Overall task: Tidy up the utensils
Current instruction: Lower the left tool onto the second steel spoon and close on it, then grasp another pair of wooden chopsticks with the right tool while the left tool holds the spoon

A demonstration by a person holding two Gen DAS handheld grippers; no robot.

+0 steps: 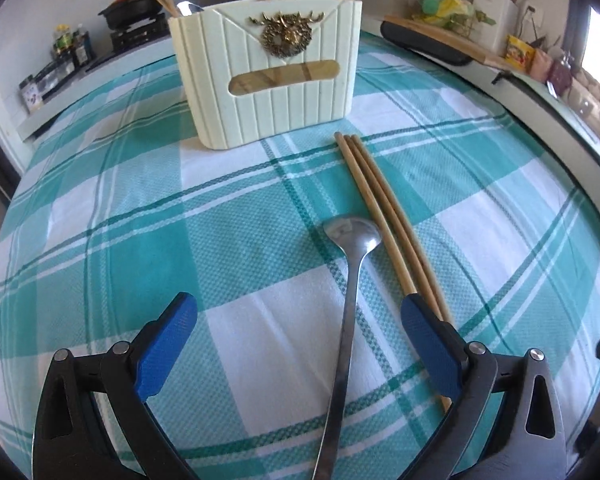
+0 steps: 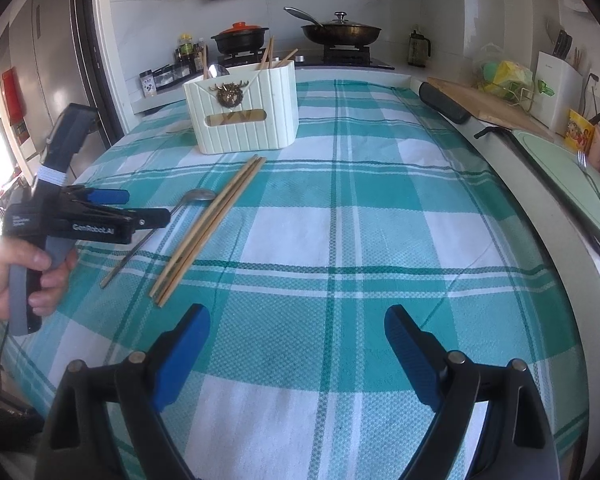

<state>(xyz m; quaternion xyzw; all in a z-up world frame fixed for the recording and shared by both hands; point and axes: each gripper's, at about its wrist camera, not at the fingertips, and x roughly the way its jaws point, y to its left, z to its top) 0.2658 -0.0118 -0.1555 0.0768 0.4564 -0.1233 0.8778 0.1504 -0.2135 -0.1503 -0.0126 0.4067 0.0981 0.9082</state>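
Left tongs point(image 1: 298, 344) spread, straddling spoon point(image 1: 350, 280) handle on the checked surface point(image 1: 140, 240) | right tongs point(image 2: 296, 356) spread, empty | risk: your right pad overlaps the chopsticks point(image 1: 380, 208) just beside; closing may scatter them | holder point(image 1: 268, 72) stands beyond.

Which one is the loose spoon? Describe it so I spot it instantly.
Start at the cream ribbed utensil holder on the teal checked tablecloth. In front of it lie bare wooden chopsticks; the shiny steel spoon lies left of them, the only metal piece.
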